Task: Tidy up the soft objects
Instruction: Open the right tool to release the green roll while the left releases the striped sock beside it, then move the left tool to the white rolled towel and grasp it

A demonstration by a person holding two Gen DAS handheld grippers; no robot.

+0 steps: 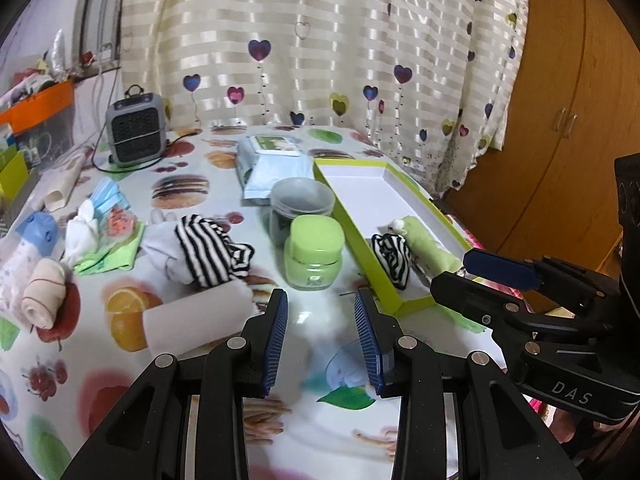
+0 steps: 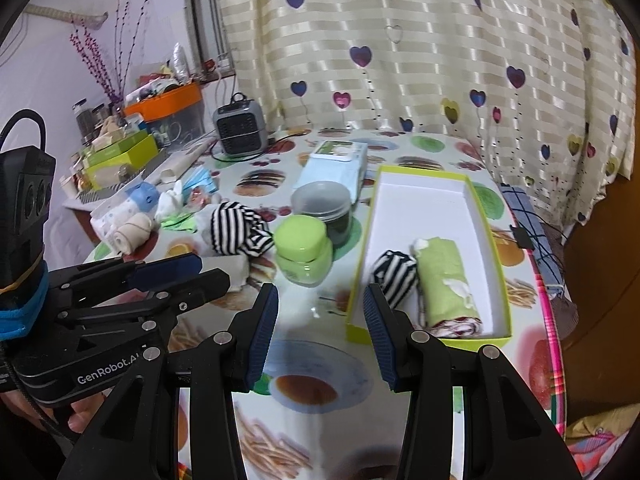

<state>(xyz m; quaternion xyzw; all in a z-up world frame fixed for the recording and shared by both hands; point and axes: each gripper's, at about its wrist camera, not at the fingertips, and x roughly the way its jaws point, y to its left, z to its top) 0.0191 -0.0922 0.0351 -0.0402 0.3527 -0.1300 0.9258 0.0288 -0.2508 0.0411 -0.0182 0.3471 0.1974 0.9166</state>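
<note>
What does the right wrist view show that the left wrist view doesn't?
Only the right wrist view: the box's far right wall and the blue checked cloth beyond it, the purple dried branches, and the left gripper seen from the side.

Only the left wrist view: the wooden cabinet doors, and the right gripper from the side.

Both: the green roll and striped roll inside the box, the green jar, the loose striped cloth, the grey heater. Both grippers are open, holding nothing.

The white cloth roll point(image 1: 200, 320) is partly hidden behind the left gripper's finger point(image 1: 276, 340). The tablecloth point(image 1: 320, 332) between the fingers is blurred. The right gripper's finger point(image 2: 380, 340) hides the green box's point(image 2: 492, 240) near left corner.
</note>
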